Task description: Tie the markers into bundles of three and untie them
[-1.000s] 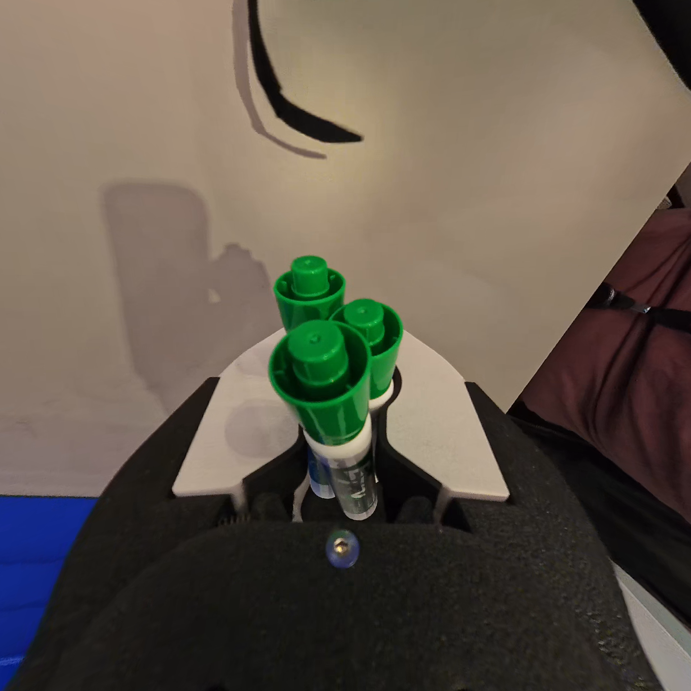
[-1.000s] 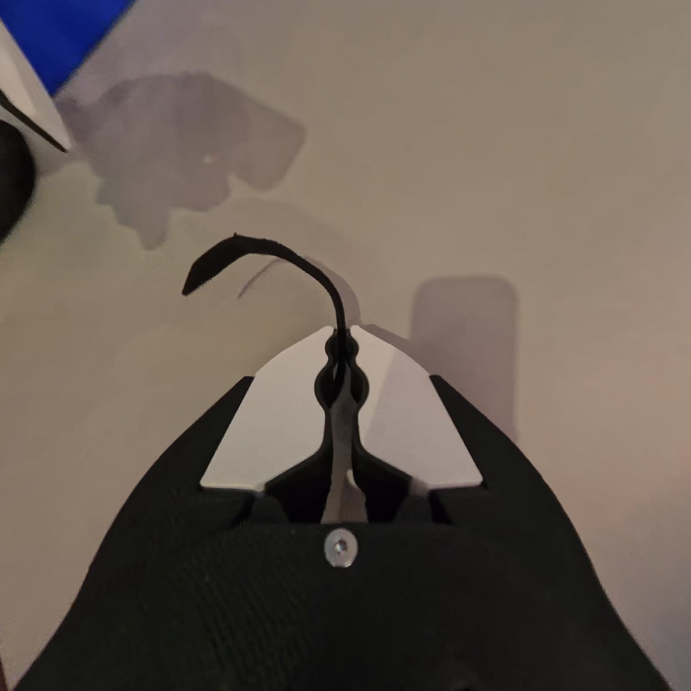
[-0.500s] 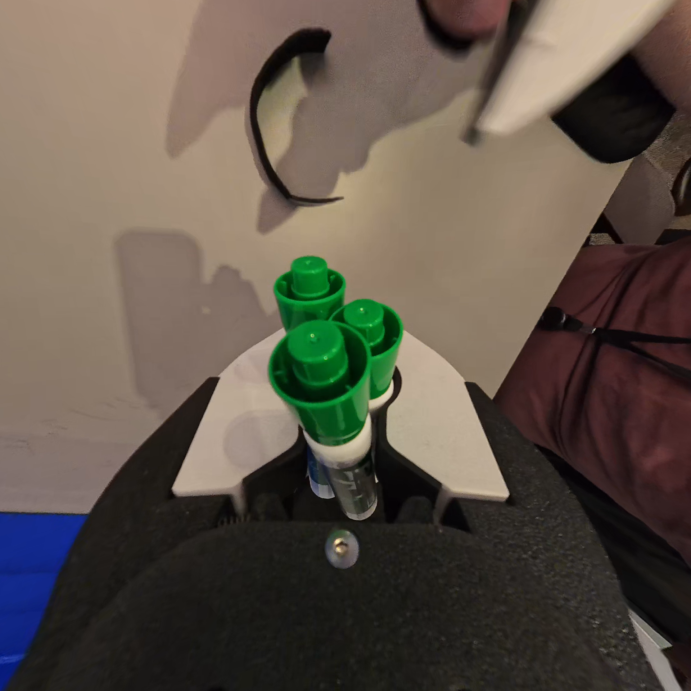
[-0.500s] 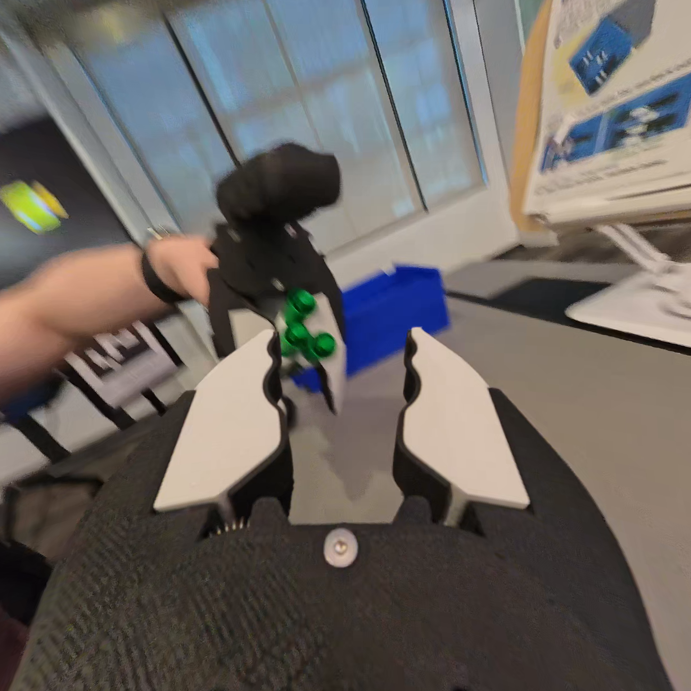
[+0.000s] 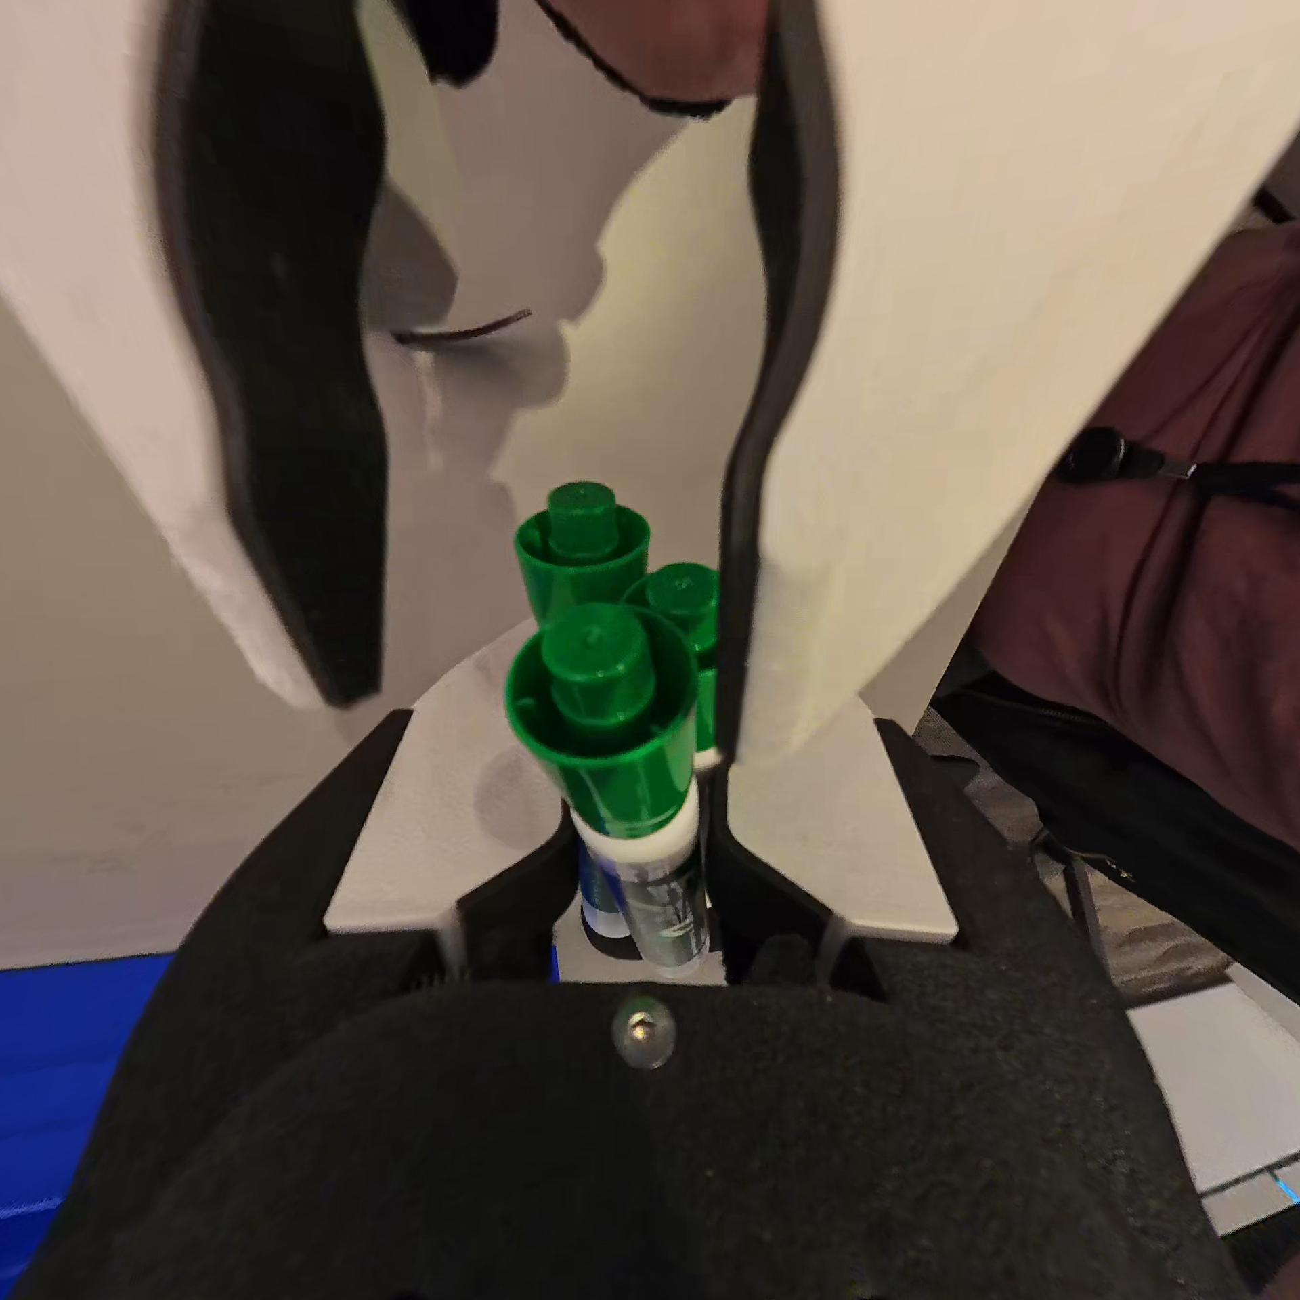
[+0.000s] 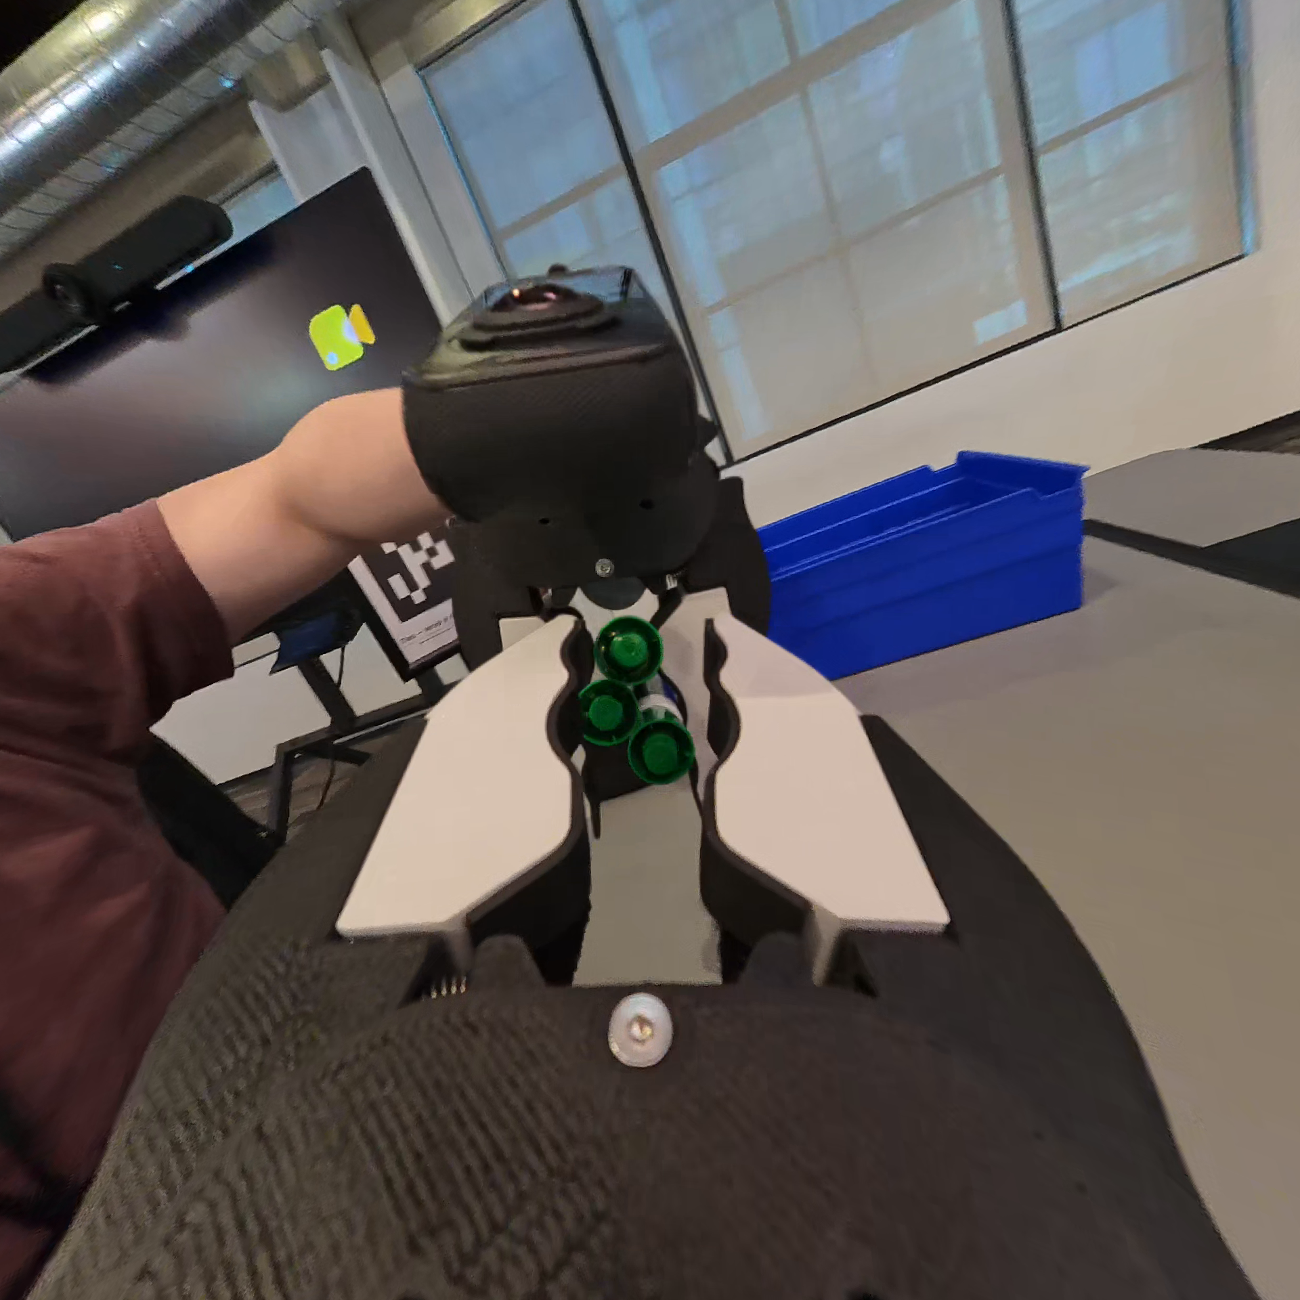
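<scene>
**Q:** Left wrist view: how many markers, and where are they?

**A:** Three green-capped markers (image 5: 598,710), caps pointing away from the camera, stand bunched between the white fingers of the left gripper (image 5: 636,774), which is pinched on their barrels. No tie is visible around them. One black strap (image 5: 461,330) lies loose on the pale table (image 5: 105,703) beyond.

**Q:** What is the right gripper doing?

**A:** Its two white fingers, seen large and blurred from above in the left wrist view, are spread, one on each side of the marker caps. The right gripper (image 6: 644,710) holds nothing; in its own view the three caps (image 6: 629,703) sit in the gap between its fingertips. Whether a finger touches a cap cannot be told.

**Q:** Any containers?

**A:** One blue bin (image 6: 928,563) stands on the grey table behind the left gripper. Its contents cannot be seen from this angle.

**Q:** What does only the right wrist view show?

**A:** The whole left gripper body with its camera (image 6: 556,302) on top, the forearm and maroon sleeve (image 6: 84,703) holding it, one dark screen (image 6: 211,338), a printed marker board (image 6: 415,563) and the windows (image 6: 844,176). The strap appears only in the left wrist view.
</scene>
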Demonstrator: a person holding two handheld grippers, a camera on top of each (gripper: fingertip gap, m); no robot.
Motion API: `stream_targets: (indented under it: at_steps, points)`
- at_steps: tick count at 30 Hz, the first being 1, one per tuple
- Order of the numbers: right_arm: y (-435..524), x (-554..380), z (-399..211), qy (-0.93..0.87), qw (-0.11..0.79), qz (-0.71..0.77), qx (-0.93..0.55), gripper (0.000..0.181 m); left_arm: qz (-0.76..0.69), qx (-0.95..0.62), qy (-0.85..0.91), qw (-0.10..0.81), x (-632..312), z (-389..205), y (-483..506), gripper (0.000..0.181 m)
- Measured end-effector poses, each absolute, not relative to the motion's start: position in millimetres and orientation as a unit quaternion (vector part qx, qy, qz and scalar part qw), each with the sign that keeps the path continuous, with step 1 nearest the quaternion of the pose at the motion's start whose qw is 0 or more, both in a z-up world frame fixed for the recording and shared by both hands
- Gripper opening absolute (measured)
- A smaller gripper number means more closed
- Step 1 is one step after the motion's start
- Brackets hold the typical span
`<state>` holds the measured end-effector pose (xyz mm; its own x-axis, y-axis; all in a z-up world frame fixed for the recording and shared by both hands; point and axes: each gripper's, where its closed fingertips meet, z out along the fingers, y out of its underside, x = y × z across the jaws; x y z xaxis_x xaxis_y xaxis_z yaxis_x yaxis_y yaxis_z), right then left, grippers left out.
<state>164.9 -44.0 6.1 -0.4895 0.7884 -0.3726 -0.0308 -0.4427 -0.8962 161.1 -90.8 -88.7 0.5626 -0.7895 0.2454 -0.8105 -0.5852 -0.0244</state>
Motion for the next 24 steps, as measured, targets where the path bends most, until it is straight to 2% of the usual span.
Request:
stream_targets:
  at_steps: [3, 5, 18, 21, 24]
  points:
    - [-52, 163, 0, -0.472, 0.272, 0.724, -0.424, 0.032, 0.11, 0.88, -0.46, 0.051, 164, -91, -91, 0.041]
    - [-55, 162, -3, -0.483, 0.27, 0.717, -0.425, 0.022, 0.106, 0.88, -0.46, 0.053, 163, -93, -91, 0.04]
    - [-46, 168, 1, -0.469, 0.276, 0.728, -0.416, 0.021, 0.081, 0.882, -0.458, 0.072, 153, -91, -91, 0.04]
    - [-43, 167, -4, -0.469, 0.284, 0.722, -0.422, 0.037, 0.078, 0.882, -0.458, 0.084, 152, -92, -93, 0.04]
    - [-41, 171, -9, -0.477, 0.303, 0.714, -0.413, 0.044, 0.068, 0.883, -0.455, 0.093, 147, -91, -93, 0.04]
